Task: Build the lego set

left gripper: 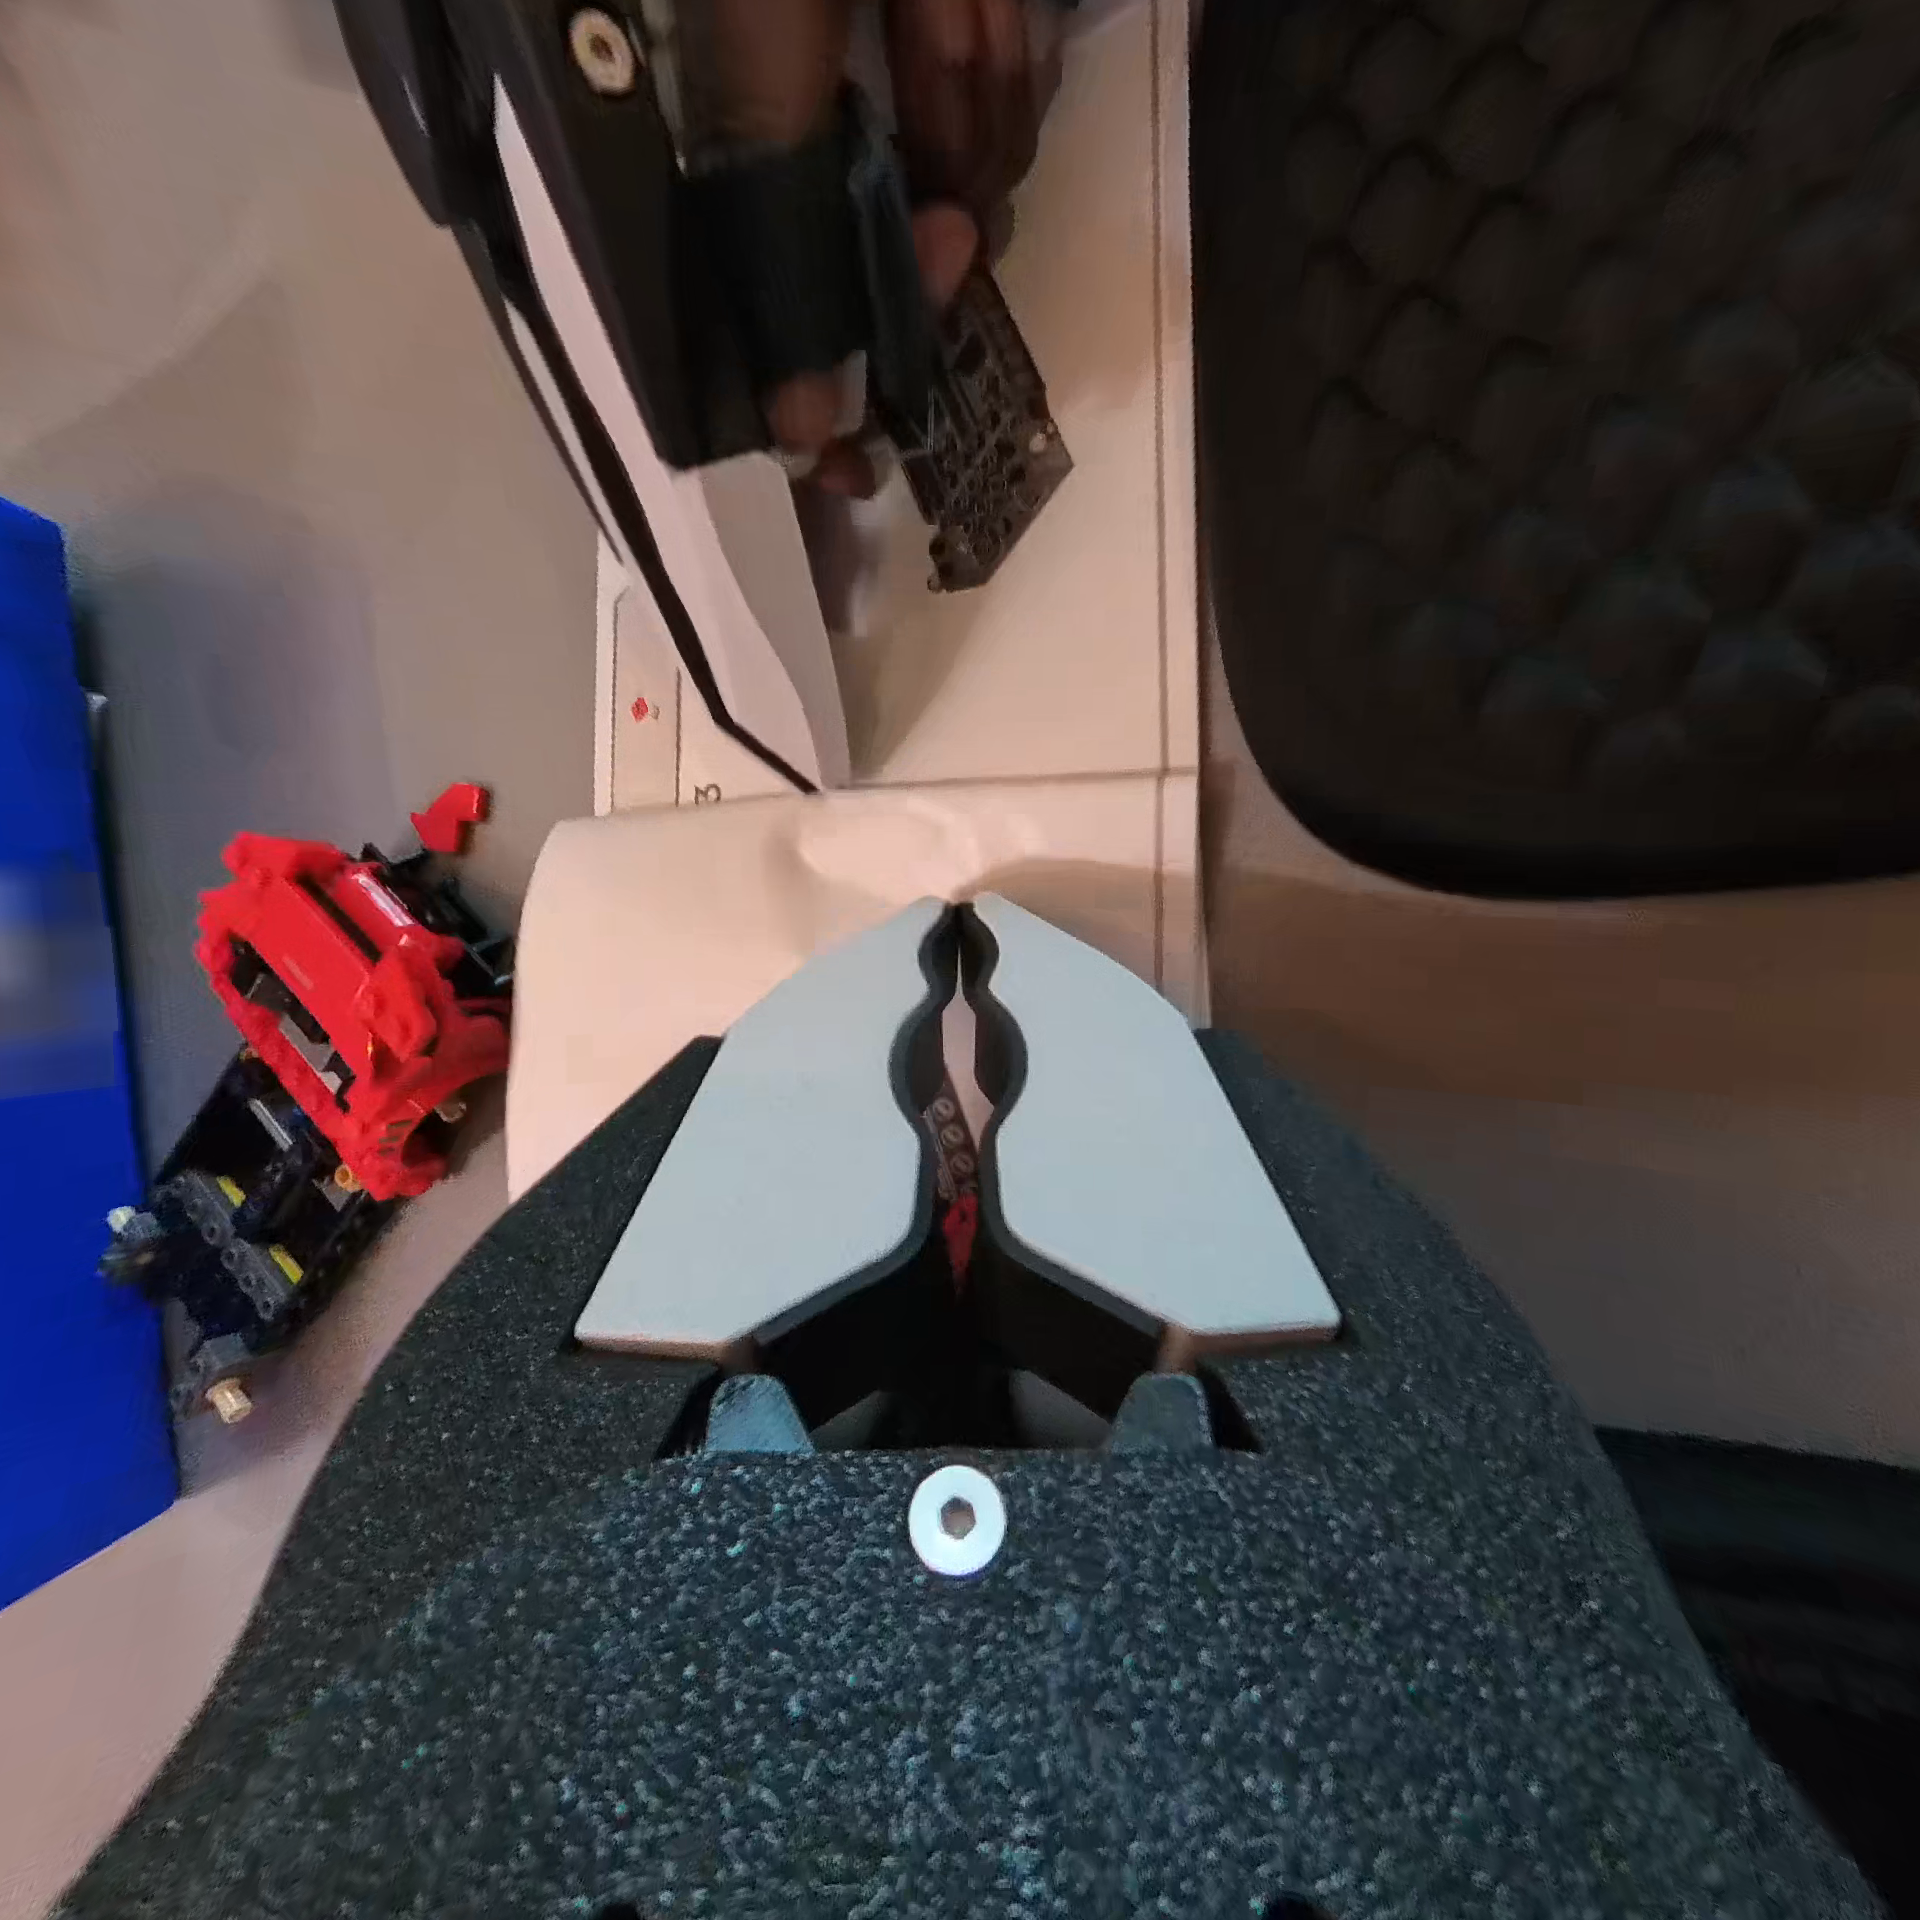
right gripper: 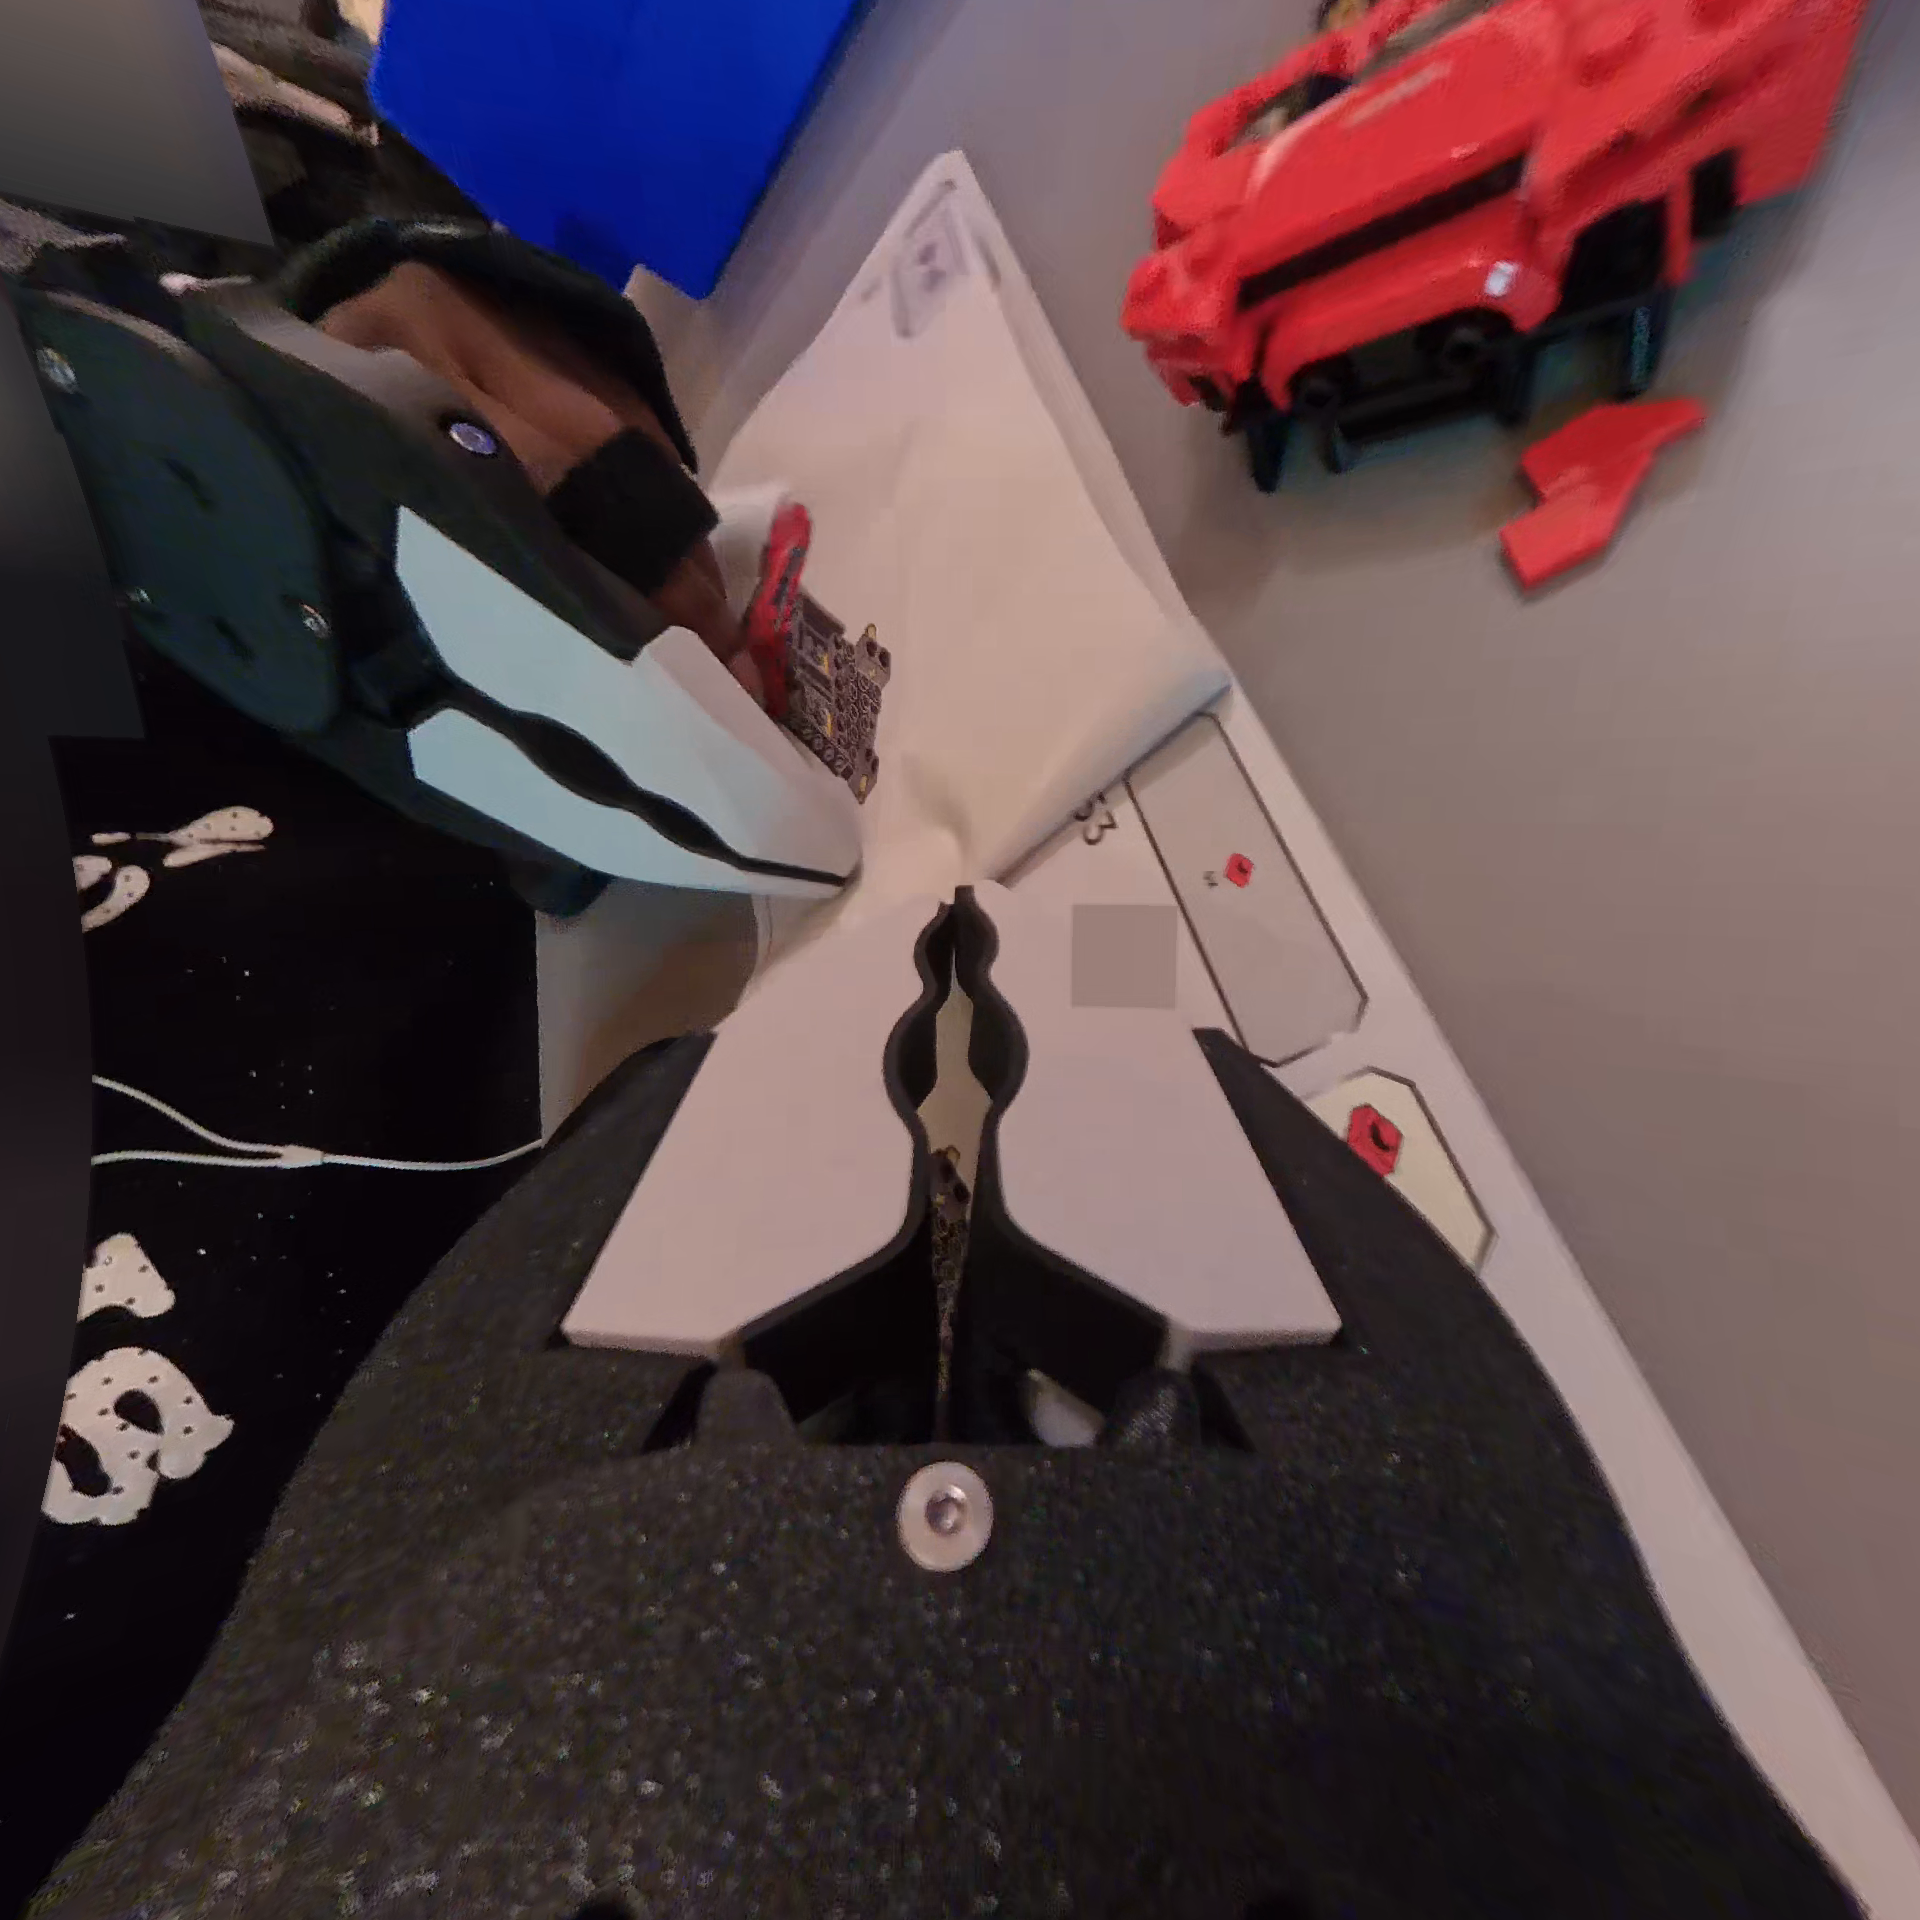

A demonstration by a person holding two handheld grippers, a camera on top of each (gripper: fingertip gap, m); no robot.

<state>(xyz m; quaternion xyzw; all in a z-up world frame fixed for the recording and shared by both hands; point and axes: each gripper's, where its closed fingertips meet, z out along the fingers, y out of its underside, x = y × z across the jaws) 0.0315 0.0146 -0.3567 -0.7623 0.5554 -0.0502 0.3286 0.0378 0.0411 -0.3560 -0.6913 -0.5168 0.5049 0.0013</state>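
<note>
An open instruction booklet (left gripper: 1049, 675) lies on the pale table. One of its pages (left gripper: 675, 987) is lifted and creased. My left gripper (left gripper: 958, 914) is shut on this page at the crease. My right gripper (right gripper: 961, 899) is shut on the same page (right gripper: 987, 571), tip to tip with the left gripper (right gripper: 831, 873), and it also shows in the left wrist view (left gripper: 800, 779). A partly built red and black lego car (left gripper: 332, 997) sits left of the booklet, also seen in the right wrist view (right gripper: 1455, 208). A loose red piece (right gripper: 1600, 483) lies beside it.
A blue box (left gripper: 52, 1039) stands past the car, also in the right wrist view (right gripper: 613, 114). A black textured pad (left gripper: 1558, 416) lies right of the booklet. A black cloth with white shapes (right gripper: 156, 1351) and a white cable (right gripper: 312, 1153) lie at the table's near side. My left and right fingertips are right by each other. My right tips are roughly 10 cm from the loose red piece (right gripper: 1600, 483). It is also in sight in the left wrist view (left gripper: 450, 802).
</note>
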